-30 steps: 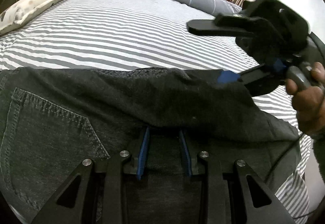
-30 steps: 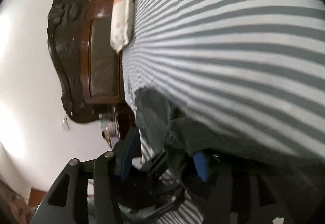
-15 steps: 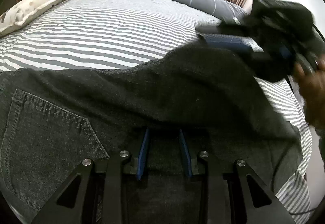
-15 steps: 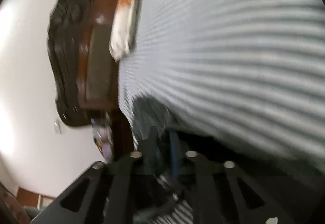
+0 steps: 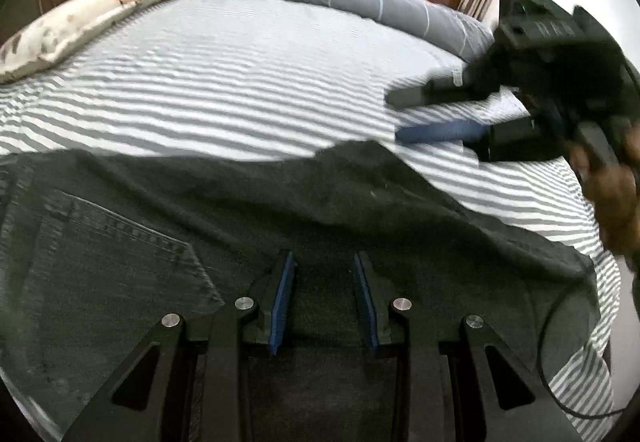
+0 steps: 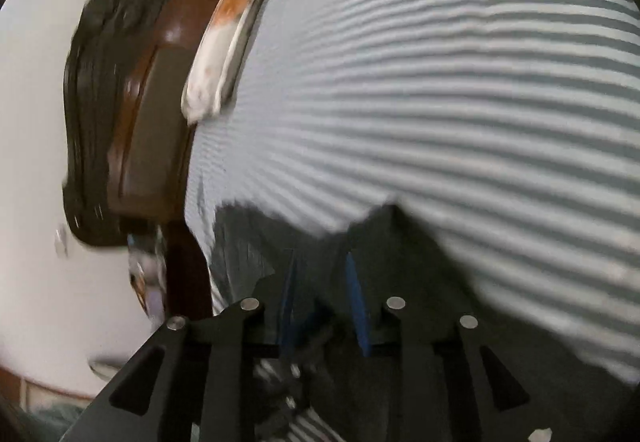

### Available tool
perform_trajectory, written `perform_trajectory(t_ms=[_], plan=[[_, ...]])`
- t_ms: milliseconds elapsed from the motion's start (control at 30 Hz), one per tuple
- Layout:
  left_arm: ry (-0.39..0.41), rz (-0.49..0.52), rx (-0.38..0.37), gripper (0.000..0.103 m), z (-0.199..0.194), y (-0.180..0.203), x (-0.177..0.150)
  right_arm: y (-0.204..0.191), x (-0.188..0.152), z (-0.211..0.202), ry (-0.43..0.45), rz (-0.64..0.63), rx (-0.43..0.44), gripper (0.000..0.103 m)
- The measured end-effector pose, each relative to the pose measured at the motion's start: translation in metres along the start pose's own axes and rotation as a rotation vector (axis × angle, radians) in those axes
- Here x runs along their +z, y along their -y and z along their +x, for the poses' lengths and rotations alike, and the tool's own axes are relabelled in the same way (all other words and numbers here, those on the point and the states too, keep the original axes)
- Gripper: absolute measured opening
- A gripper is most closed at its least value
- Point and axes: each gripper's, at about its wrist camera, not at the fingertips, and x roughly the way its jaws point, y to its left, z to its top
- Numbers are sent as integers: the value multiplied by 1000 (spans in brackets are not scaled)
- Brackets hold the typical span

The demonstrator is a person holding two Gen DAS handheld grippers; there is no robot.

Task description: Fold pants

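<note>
- Lying flat on the striped bed (image 5: 248,89), the dark jeans (image 5: 120,254) show a back pocket (image 5: 116,242) at left, so smooth from there first.
- Left gripper (image 5: 322,294) hovers low over the denim, jaws parted, holding nothing.
- Right gripper (image 5: 432,113) hangs above the bed beyond the raised fabric edge, jaws apart and empty; I'd regrasp that edge squarely.

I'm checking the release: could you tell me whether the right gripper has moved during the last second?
Yes. The right gripper has lifted off the pants, now open over the striped sheet.

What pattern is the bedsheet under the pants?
Grey and white stripes on the bedsheet, clearest in the left wrist view.
</note>
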Motion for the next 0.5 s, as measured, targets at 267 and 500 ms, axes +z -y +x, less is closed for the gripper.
perform_trajectory(t_ms=[267, 500], plan=[[-115, -41, 23, 32, -4, -15, -13, 7, -8, 39, 23, -41, -322, 16], [-168, -13, 44, 32, -13, -20, -21, 4, -16, 6, 107, -29, -383, 24]])
